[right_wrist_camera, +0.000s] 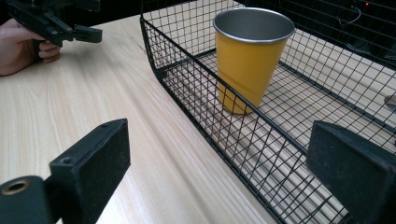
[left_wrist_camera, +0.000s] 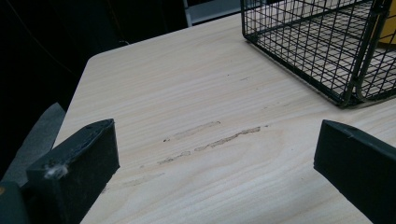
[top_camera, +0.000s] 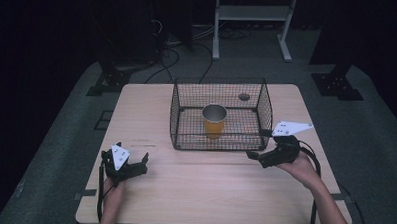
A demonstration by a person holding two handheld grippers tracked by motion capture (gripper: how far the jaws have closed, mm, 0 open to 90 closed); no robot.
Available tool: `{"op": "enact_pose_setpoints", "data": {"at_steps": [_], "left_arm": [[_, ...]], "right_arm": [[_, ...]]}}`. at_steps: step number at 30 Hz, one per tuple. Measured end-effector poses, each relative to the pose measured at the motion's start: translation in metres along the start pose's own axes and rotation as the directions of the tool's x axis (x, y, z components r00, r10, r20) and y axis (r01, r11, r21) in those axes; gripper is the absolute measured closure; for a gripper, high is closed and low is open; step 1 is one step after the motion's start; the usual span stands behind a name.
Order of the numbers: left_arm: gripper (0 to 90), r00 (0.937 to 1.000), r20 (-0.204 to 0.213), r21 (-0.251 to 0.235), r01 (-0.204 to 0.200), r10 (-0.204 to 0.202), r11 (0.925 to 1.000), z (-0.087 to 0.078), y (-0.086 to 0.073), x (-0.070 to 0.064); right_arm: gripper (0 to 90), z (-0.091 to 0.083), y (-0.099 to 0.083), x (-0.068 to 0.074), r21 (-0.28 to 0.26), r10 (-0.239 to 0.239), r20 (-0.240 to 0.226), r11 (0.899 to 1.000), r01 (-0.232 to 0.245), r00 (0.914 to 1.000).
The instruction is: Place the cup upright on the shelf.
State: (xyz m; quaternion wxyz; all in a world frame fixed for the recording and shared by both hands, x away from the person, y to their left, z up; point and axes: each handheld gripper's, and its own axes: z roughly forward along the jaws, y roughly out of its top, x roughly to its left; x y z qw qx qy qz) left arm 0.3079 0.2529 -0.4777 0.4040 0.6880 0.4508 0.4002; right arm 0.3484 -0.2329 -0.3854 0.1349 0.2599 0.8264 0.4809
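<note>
A black wire basket (top_camera: pixel 186 127) stands in the middle of the wooden table. Inside it a yellow cup (top_camera: pixel 214 123) with a metal inside stands upright. My left gripper (top_camera: pixel 126 158) is low over the table's front left, open, with bare wood between its jaws (left_wrist_camera: pixel 217 135); the basket's corner (left_wrist_camera: pixel 348 95) lies ahead to its right. My right gripper (top_camera: pixel 255 156) is open at the basket's front right corner. Its jaws (right_wrist_camera: pixel 219 140) straddle the basket's front wall (right_wrist_camera: pixel 224 116), with the cup (right_wrist_camera: pixel 250 60) beyond the mesh.
The table (top_camera: pixel 203 192) has faint scuff marks (left_wrist_camera: pixel 210 140) and a round hole (top_camera: pixel 244 97) behind the basket. A white frame (top_camera: pixel 252 14), cables (top_camera: pixel 173 48) and black stand bases (top_camera: pixel 337 84) sit on the dark floor beyond the far edge.
</note>
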Motion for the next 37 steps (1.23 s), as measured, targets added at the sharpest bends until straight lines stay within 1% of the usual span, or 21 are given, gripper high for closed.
{"op": "enact_pose_setpoints", "data": {"at_steps": [2,3,5,7,9,11,12,14,16,20,22,23,25,27,28,31,32,34,35,36,37], "left_arm": [[0.0,1.0000,0.000,0.000,0.000,0.000,1.0000,0.000,0.000,0.000],[0.0,1.0000,0.000,0.000,0.000,0.000,1.0000,0.000,0.000,0.000],[0.0,1.0000,0.000,0.000,0.001,-0.001,1.0000,0.000,0.000,0.000],[0.0,1.0000,0.000,0.000,0.001,-0.001,1.0000,0.000,0.000,0.000],[0.0,1.0000,0.000,0.000,0.001,-0.001,1.0000,0.000,0.000,0.000],[0.0,1.0000,-0.001,0.000,0.000,0.000,1.0000,0.000,0.000,0.000],[0.0,1.0000,-0.001,0.000,0.001,-0.001,1.0000,0.000,0.000,0.000],[0.0,1.0000,-0.002,0.001,0.001,-0.001,1.0000,0.000,0.000,0.000],[0.0,1.0000,-0.003,0.000,0.002,-0.002,1.0000,0.000,0.000,0.000],[0.0,1.0000,-0.003,0.000,0.002,-0.002,1.0000,0.000,0.000,0.000],[0.0,1.0000,-0.005,0.000,0.003,-0.003,1.0000,0.000,0.000,0.000],[0.0,1.0000,-0.005,-0.001,0.003,-0.003,1.0000,0.000,0.000,0.000],[0.0,1.0000,-0.005,0.001,0.002,-0.002,1.0000,0.000,0.000,0.000],[0.0,1.0000,-0.006,0.001,0.003,-0.003,1.0000,-0.001,0.000,0.000],[0.0,1.0000,-0.006,0.000,0.003,-0.003,1.0000,-0.001,0.000,0.001],[0.0,1.0000,-0.007,-0.002,0.005,-0.005,1.0000,-0.001,0.000,0.001],[0.0,1.0000,-0.007,-0.003,0.005,-0.005,1.0000,-0.001,0.000,0.001],[0.0,1.0000,-0.007,-0.001,0.002,-0.002,1.0000,-0.001,0.000,0.001],[0.0,1.0000,-0.007,0.000,0.003,-0.003,1.0000,-0.001,0.000,0.000],[0.0,1.0000,-0.008,0.000,0.003,-0.003,1.0000,0.000,0.000,0.000],[0.0,1.0000,-0.008,0.000,0.003,-0.003,1.0000,0.000,0.000,0.000]], "right_arm": [[5.5,-0.001,-0.002,0.001,0.002,-0.004,0.008,1.000,0.004,1.0000],[5.5,-0.002,-0.003,0.001,0.002,-0.001,0.011,1.000,0.001,0.9999],[5.5,-0.003,-0.008,0.002,0.000,0.013,0.000,1.000,-0.013,0.9999],[5.5,-0.005,-0.013,0.002,-0.002,0.017,0.010,1.000,-0.017,0.9998],[5.5,-0.007,-0.019,0.003,-0.001,0.030,0.008,1.000,-0.030,0.9995],[5.6,-0.008,-0.024,0.003,0.009,0.030,0.022,1.000,-0.030,0.9993],[5.6,-0.009,-0.027,0.003,0.003,0.043,0.016,0.999,-0.043,0.9989],[5.5,-0.011,-0.031,0.004,0.003,0.041,0.021,0.999,-0.041,0.9989],[5.6,-0.013,-0.033,0.005,-0.006,0.054,0.017,0.999,-0.054,0.9984],[5.5,-0.020,-0.038,0.009,-0.020,0.054,0.027,0.998,-0.053,0.9982],[5.5,-0.024,-0.041,0.011,-0.043,0.060,0.021,0.997,-0.059,0.9980],[5.5,-0.026,-0.042,0.012,-0.045,0.061,0.018,0.997,-0.060,0.9980],[5.5,-0.029,-0.044,0.014,-0.045,0.056,0.034,0.998,-0.054,0.9979],[5.5,-0.030,-0.046,0.014,-0.047,0.064,0.029,0.997,-0.063,0.9975],[5.5,-0.031,-0.048,0.014,-0.041,0.063,0.035,0.997,-0.061,0.9974],[5.5,-0.034,-0.052,0.015,-0.048,0.076,0.038,0.996,-0.074,0.9964],[5.5,-0.035,-0.054,0.015,-0.046,0.077,0.048,0.996,-0.074,0.9959],[5.5,-0.038,-0.060,0.015,-0.060,0.100,0.036,0.993,-0.097,0.9943],[5.5,-0.040,-0.064,0.016,-0.063,0.103,0.041,0.993,-0.100,0.9938],[5.5,-0.042,-0.069,0.018,-0.077,0.110,0.052,0.991,-0.105,0.9926],[5.5,-0.043,-0.074,0.020,-0.082,0.120,0.051,0.990,-0.115,0.9915]]}}
